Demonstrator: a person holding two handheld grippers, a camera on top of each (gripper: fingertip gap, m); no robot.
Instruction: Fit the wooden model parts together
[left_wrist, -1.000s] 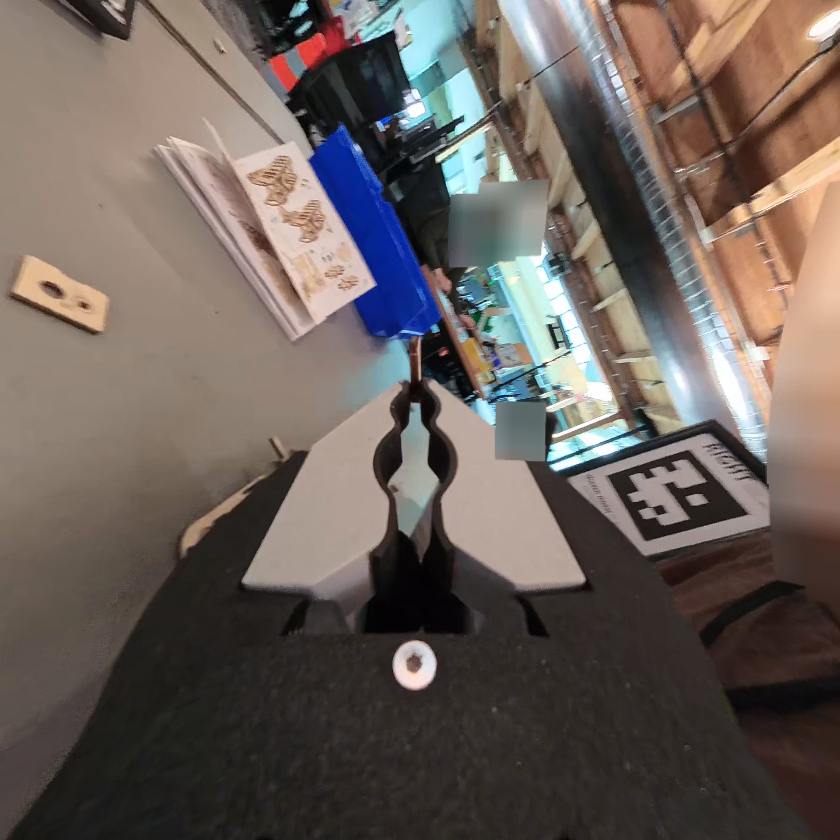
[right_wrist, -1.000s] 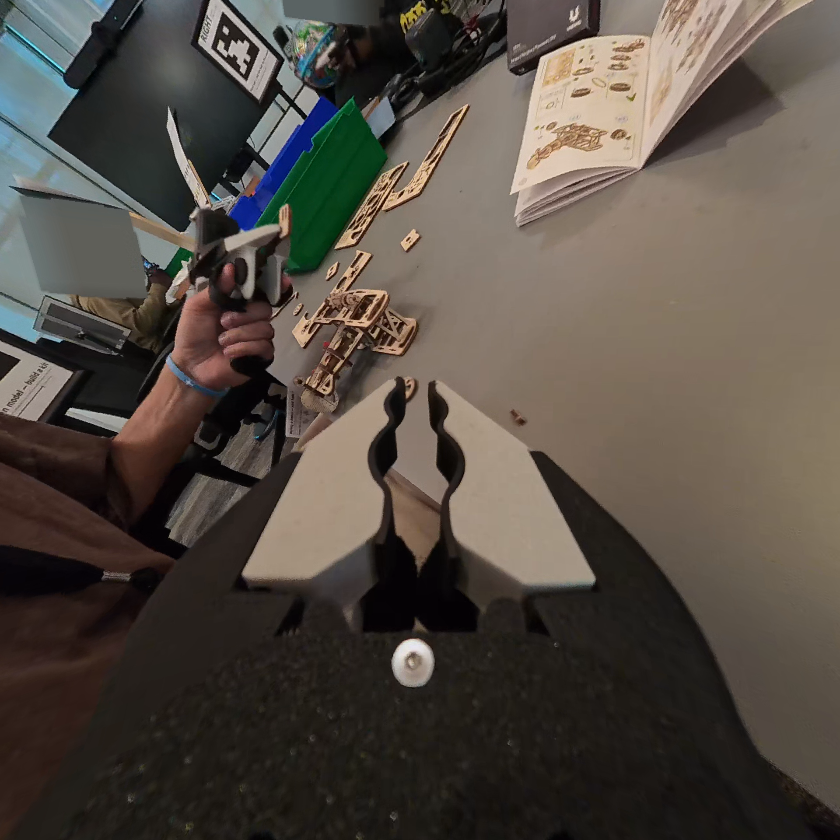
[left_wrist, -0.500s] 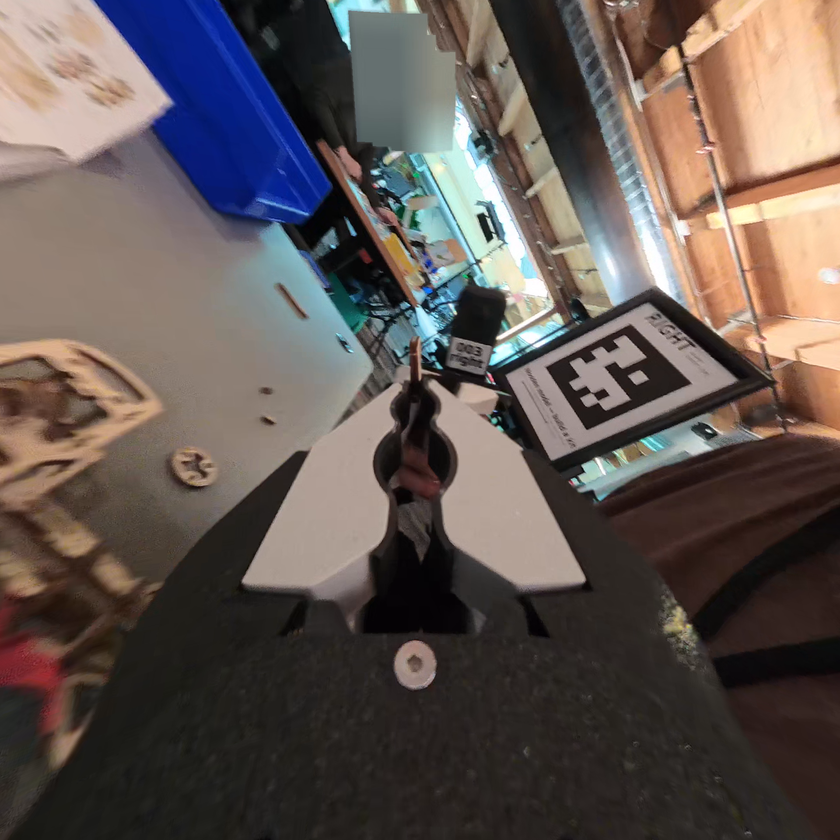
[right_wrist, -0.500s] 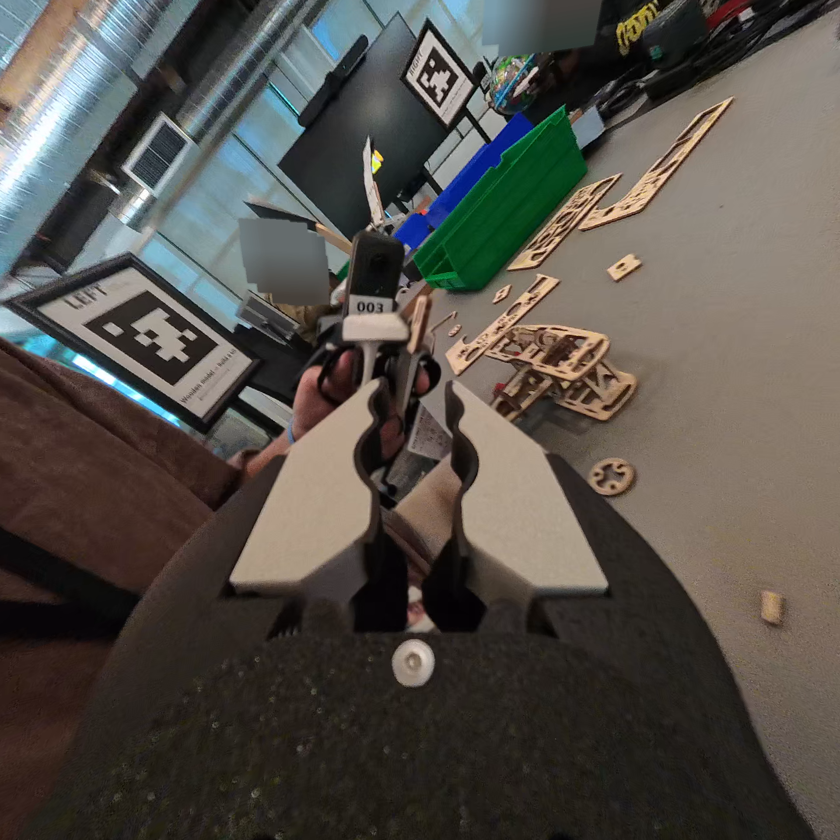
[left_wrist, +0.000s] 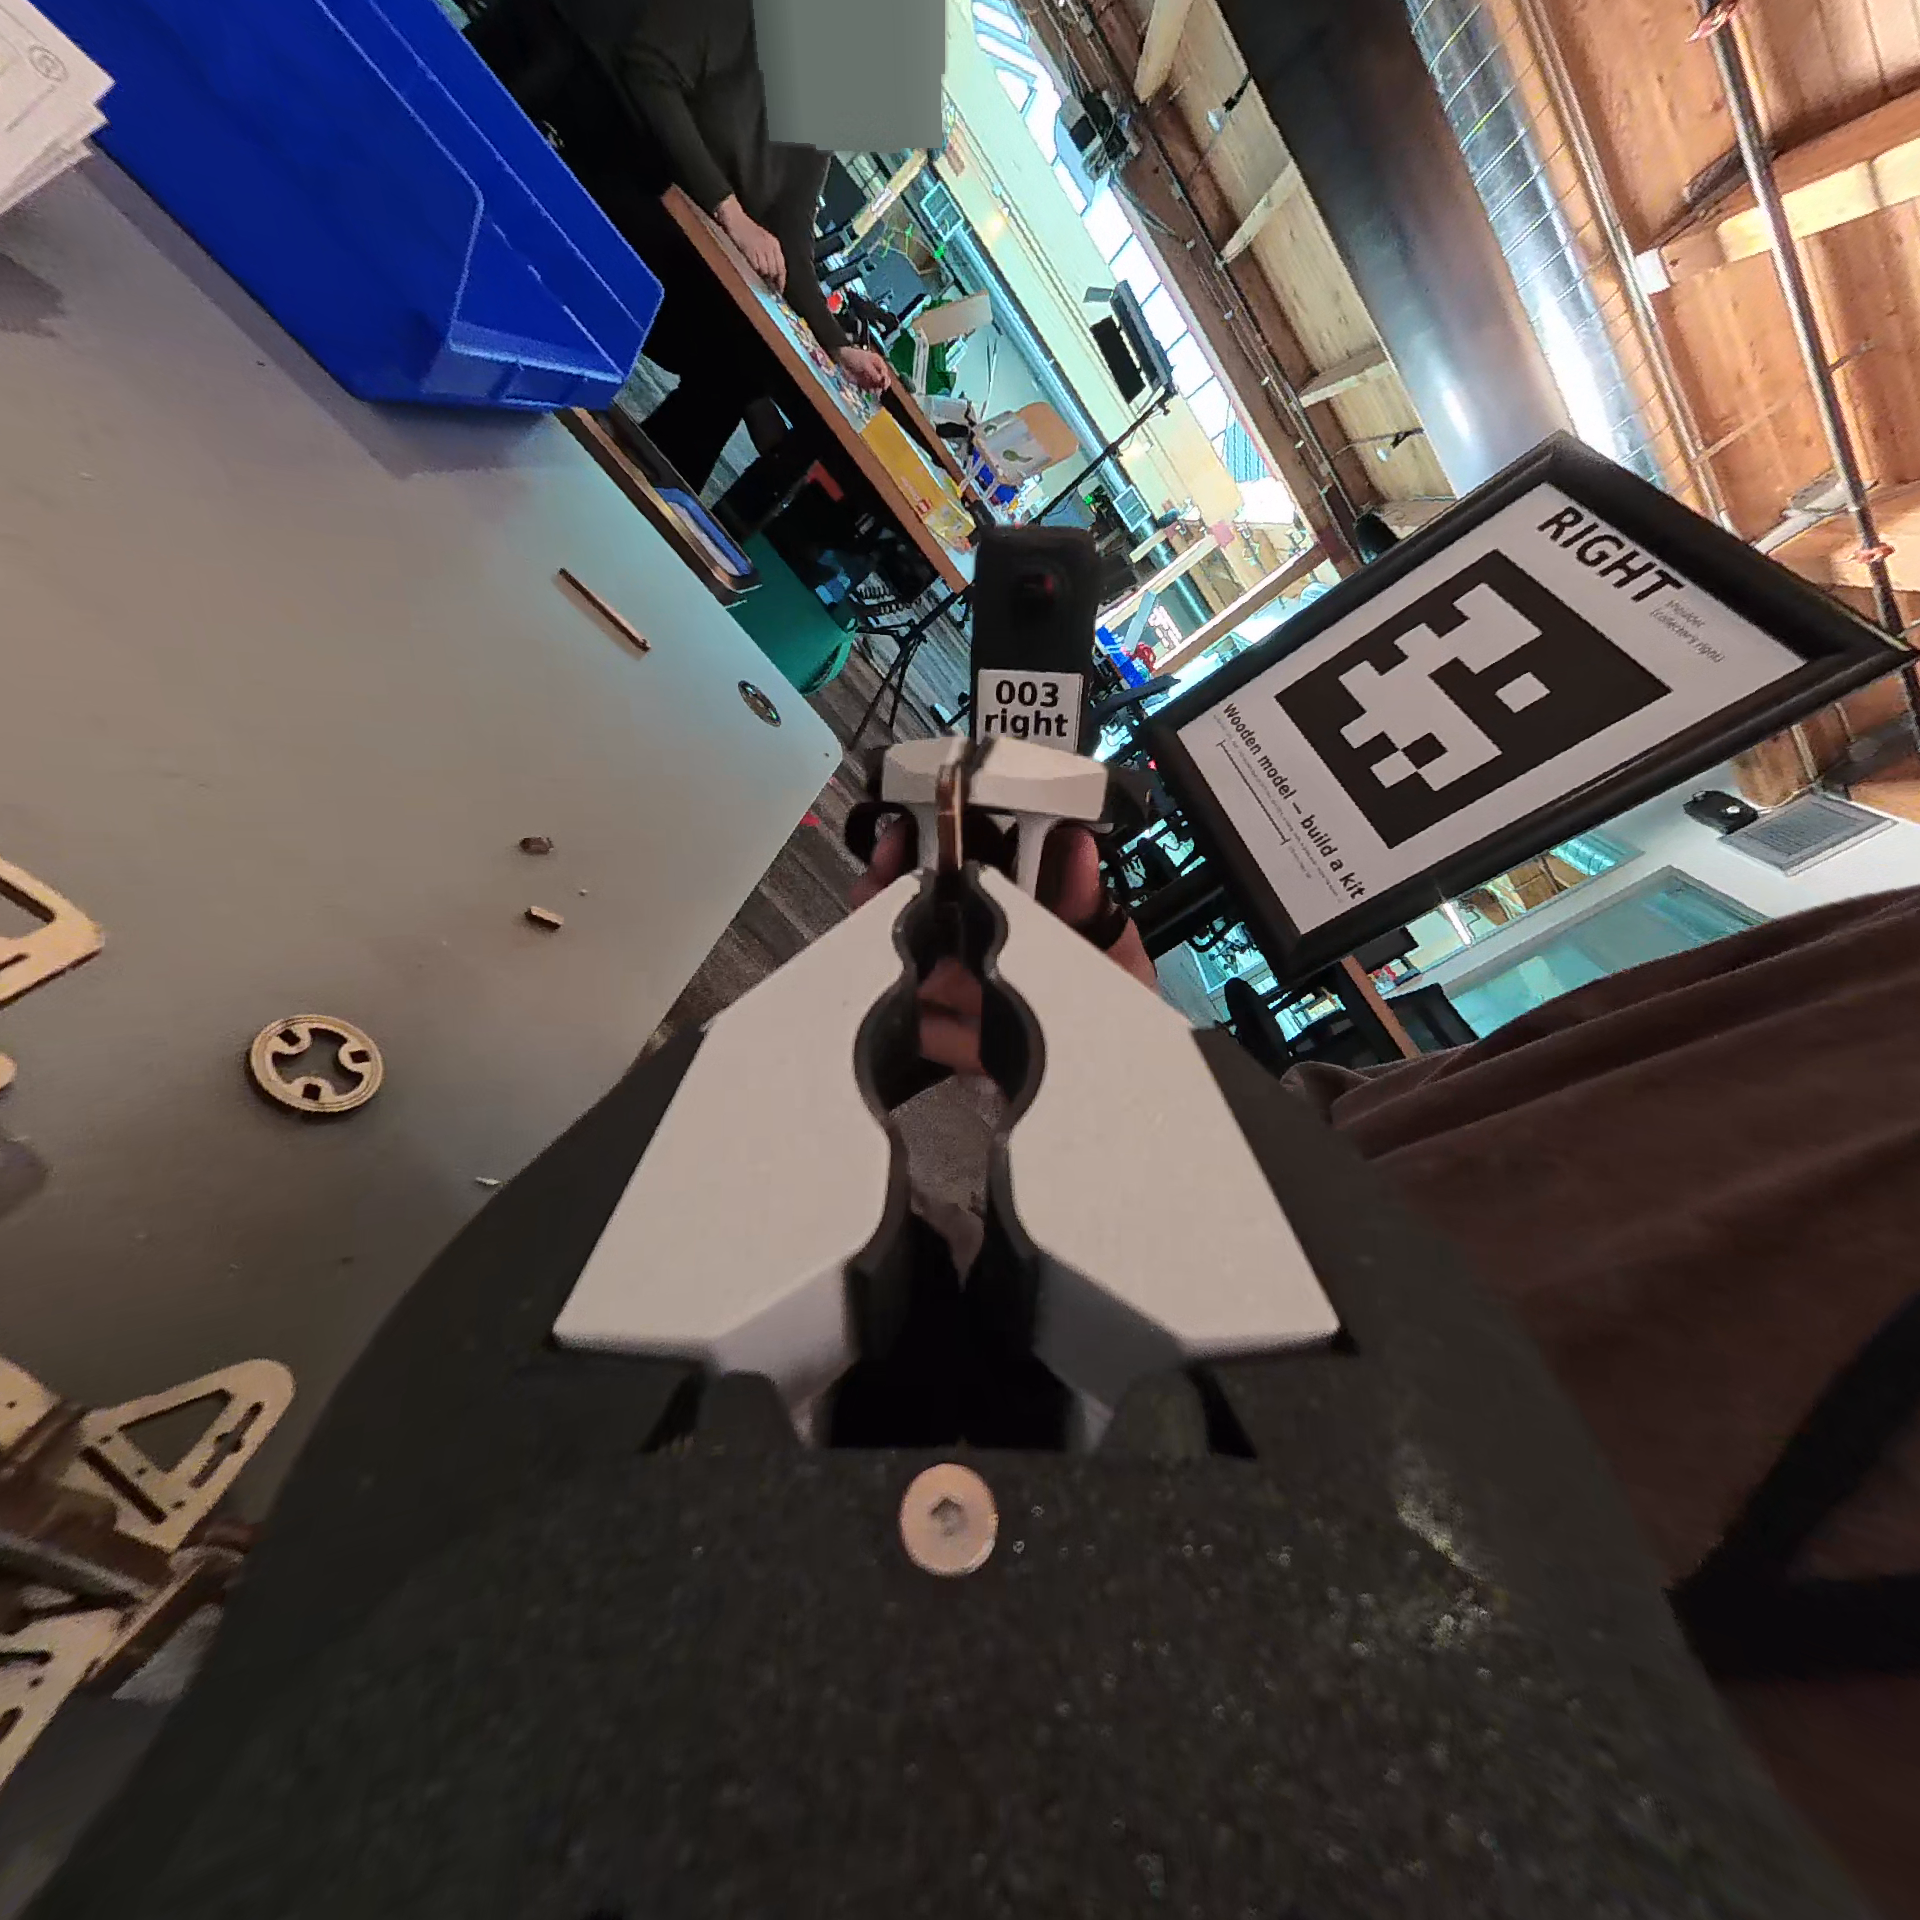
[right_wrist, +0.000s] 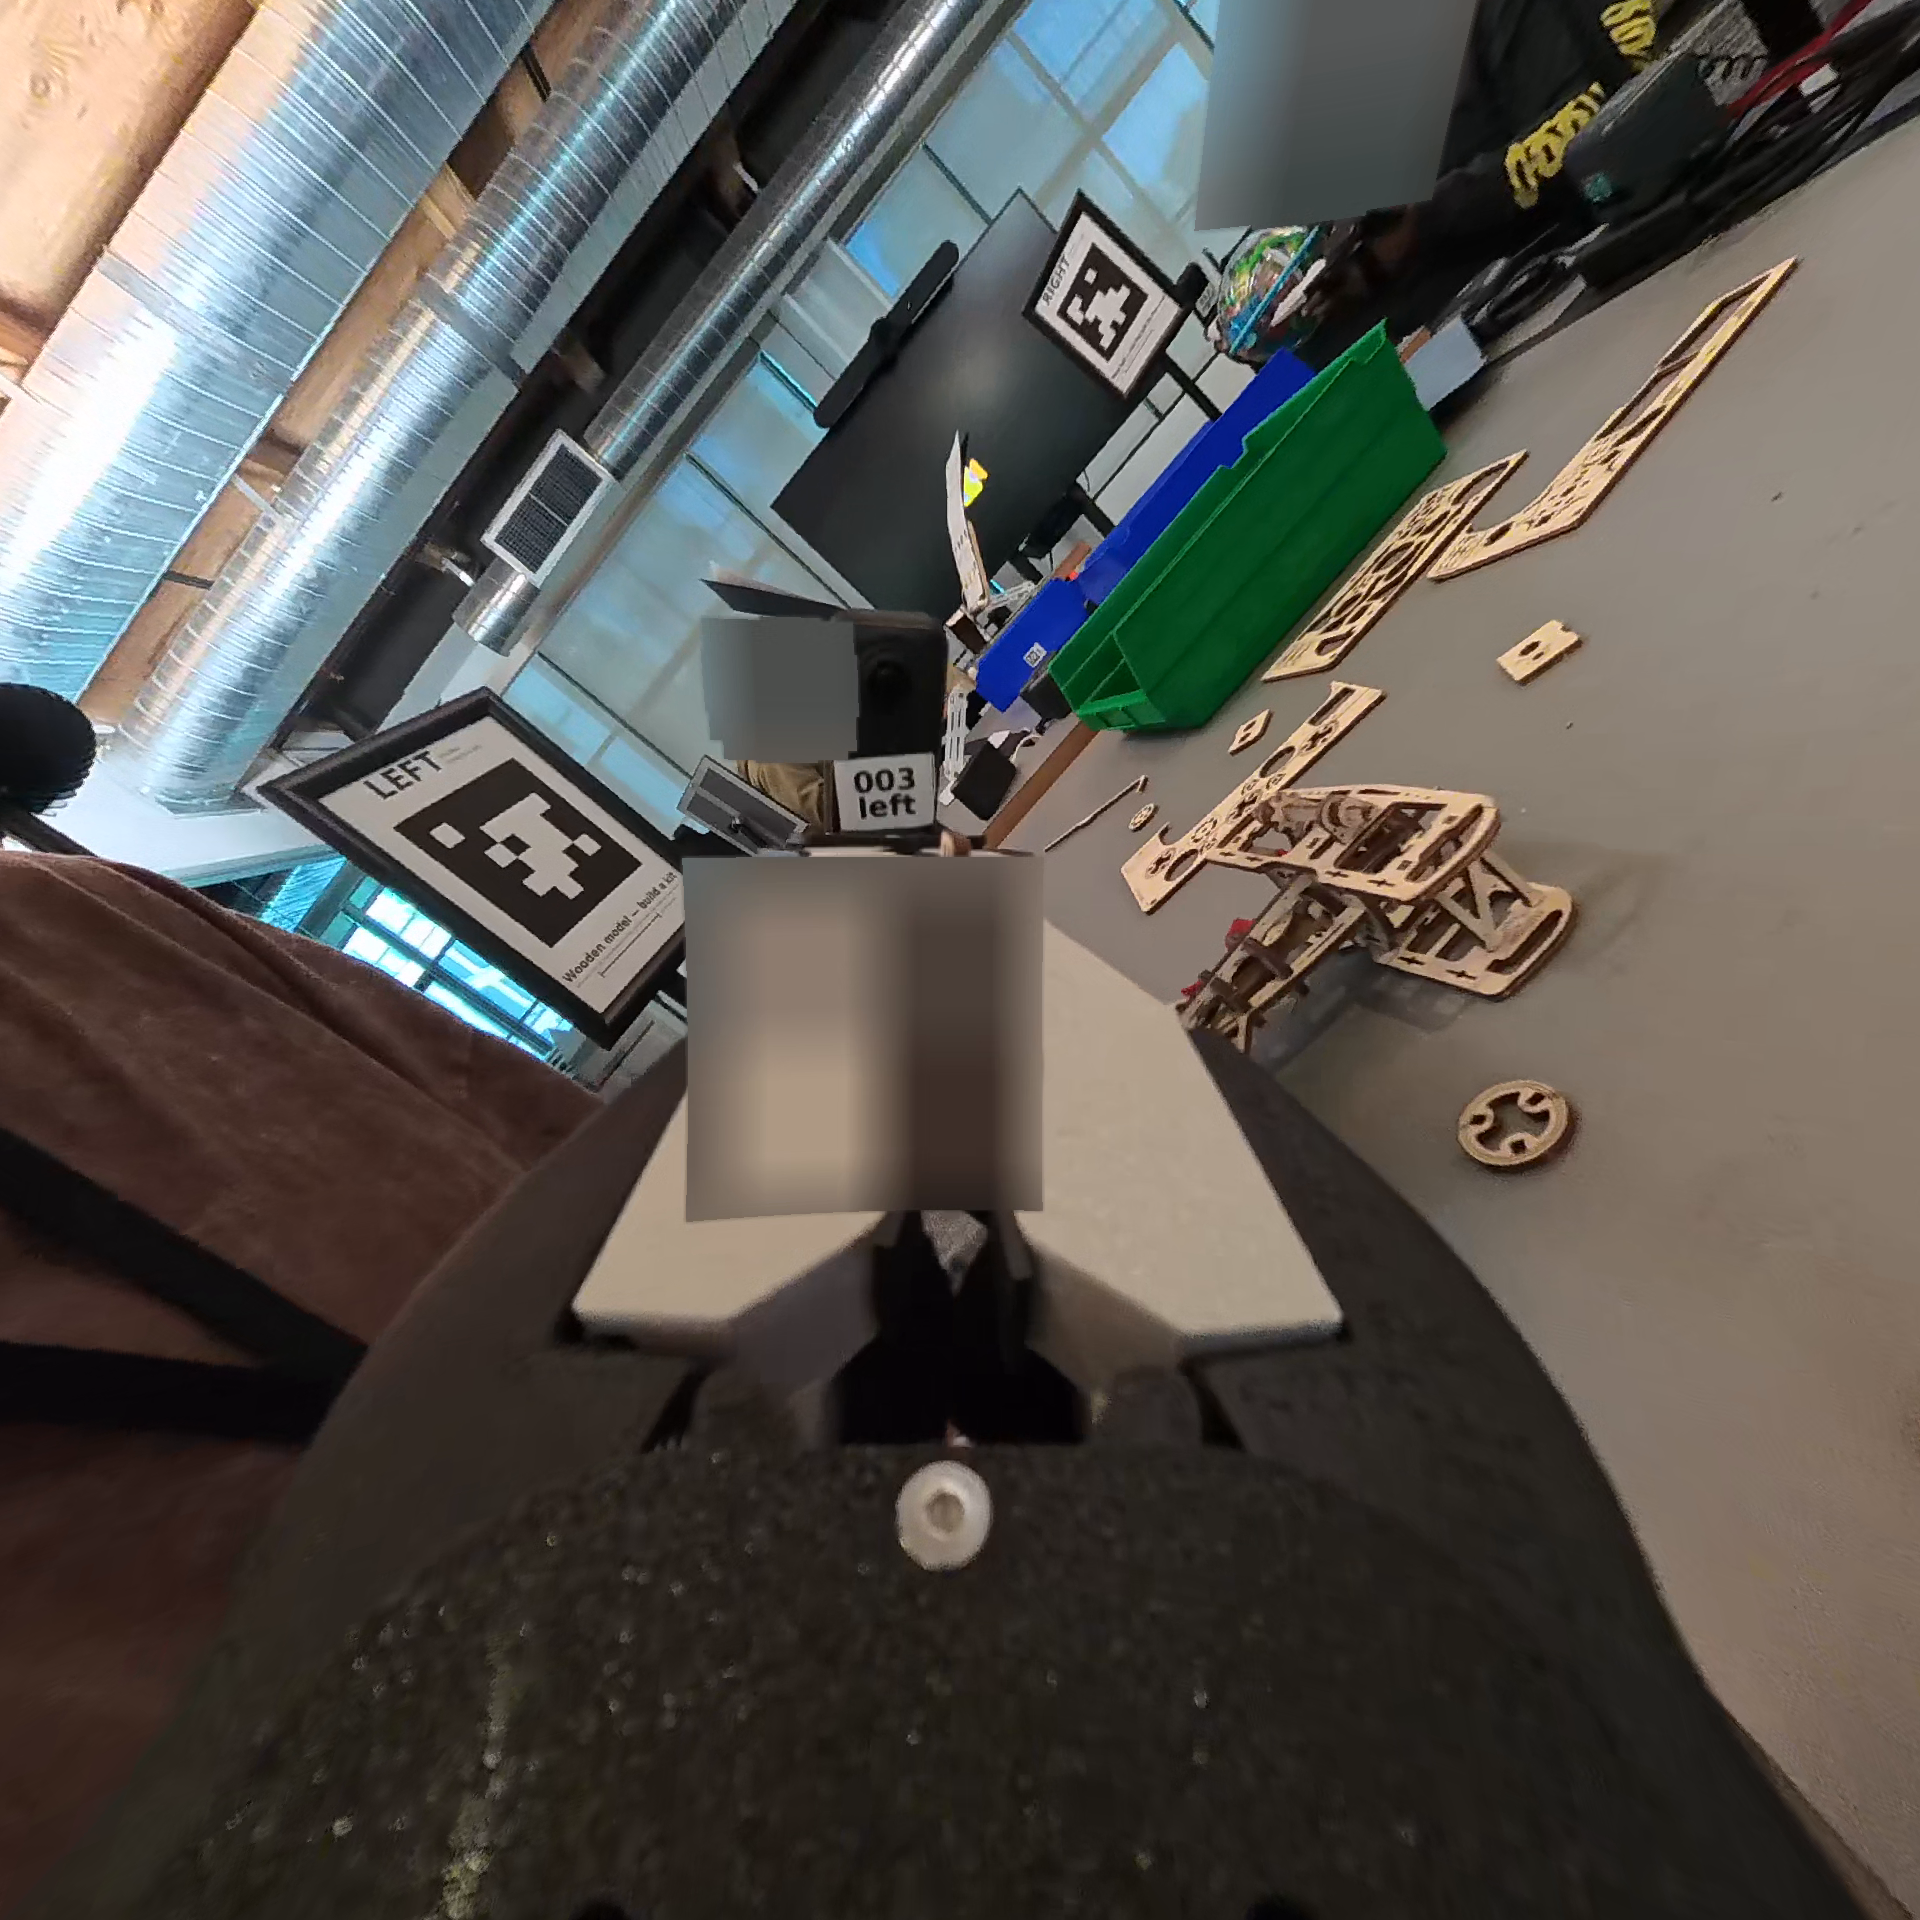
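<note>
A grey surface (left_wrist: 260, 727) is lying beneath both raised claws. The left claw (left_wrist: 948, 883) is pinching a thin wooden piece (left_wrist: 945, 821) edge-on, its long axis pointing straight into the facing right claw (left_wrist: 987, 779), whose jaws are standing narrowly parted.
</note>
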